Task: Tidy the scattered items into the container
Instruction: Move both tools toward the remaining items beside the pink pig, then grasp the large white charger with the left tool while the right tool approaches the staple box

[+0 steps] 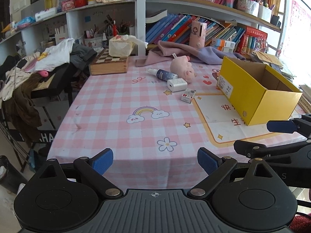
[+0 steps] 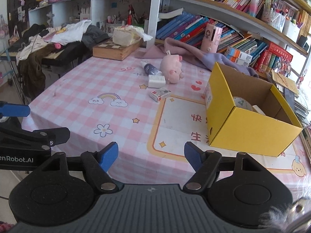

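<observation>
A yellow cardboard box [image 1: 258, 97] [image 2: 252, 128] stands open on the right of the pink checked table; a tape roll [image 2: 242, 103] lies inside it. Left of the box lie a pink plush pig [image 1: 183, 69] [image 2: 173, 69], a dark blue spray bottle [image 1: 165, 74] [image 2: 150, 69], a white charger block [image 1: 177, 84] [image 2: 156, 81] and a small white carton [image 1: 188, 95] [image 2: 160, 94]. My left gripper [image 1: 155, 161] is open over the table's near edge, nothing between its blue pads. My right gripper [image 2: 151, 156] is also open and empty, well short of the items.
A wooden chessboard box [image 1: 108, 63] with a tissue pack on it sits at the back left. A purple cloth [image 1: 186, 51] and a pink cylinder [image 1: 198, 33] lie behind the items. Bookshelves line the back; a clothes-covered stand [image 1: 38, 71] is off the table's left.
</observation>
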